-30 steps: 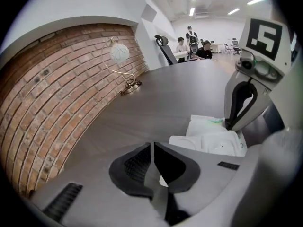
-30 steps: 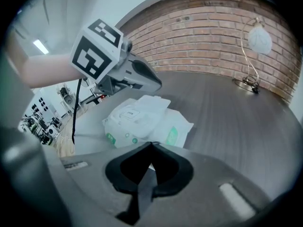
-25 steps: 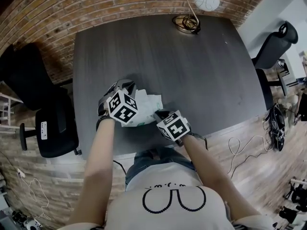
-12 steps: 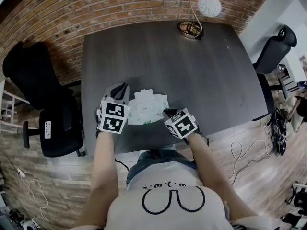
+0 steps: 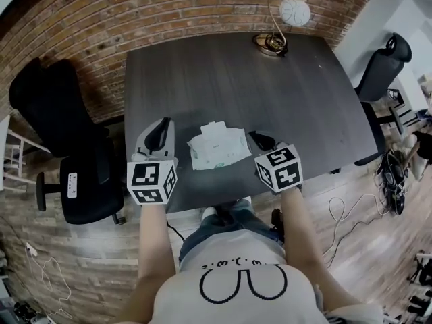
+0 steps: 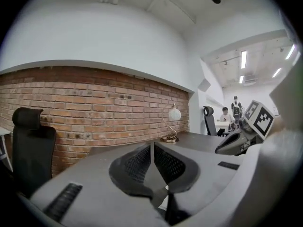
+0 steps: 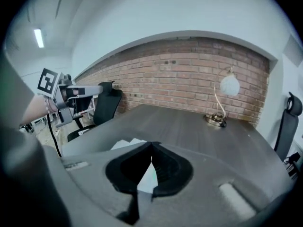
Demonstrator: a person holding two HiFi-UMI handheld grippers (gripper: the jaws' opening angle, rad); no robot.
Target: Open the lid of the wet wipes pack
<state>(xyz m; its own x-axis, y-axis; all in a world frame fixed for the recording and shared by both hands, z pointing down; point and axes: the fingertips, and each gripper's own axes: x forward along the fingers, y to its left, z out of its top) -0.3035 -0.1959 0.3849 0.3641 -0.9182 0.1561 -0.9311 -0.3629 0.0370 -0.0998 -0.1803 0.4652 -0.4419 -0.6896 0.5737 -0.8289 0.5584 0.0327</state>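
Note:
The white and green wet wipes pack [image 5: 217, 147] lies flat on the dark table [image 5: 283, 100] near its front edge, with a white flap showing at its far side. My left gripper [image 5: 162, 125] hovers left of the pack, apart from it, jaws shut on nothing. My right gripper [image 5: 255, 138] hovers to the pack's right, also shut and empty. In the right gripper view the shut jaws [image 7: 151, 145] point over the pack [image 7: 124, 144], and the left gripper [image 7: 80, 91] shows at the left. The left gripper view [image 6: 151, 146] looks level toward the brick wall.
A lamp with a white globe [image 5: 294, 10] stands at the table's far edge. A black office chair [image 5: 74, 174] is left of the table and another [image 5: 386, 63] right of it. Cables lie on the wooden floor [image 5: 344, 221].
Both grippers have come off the pack, risen and drawn apart, the left one to the left and the right one to the right. The pack now lies uncovered between them.

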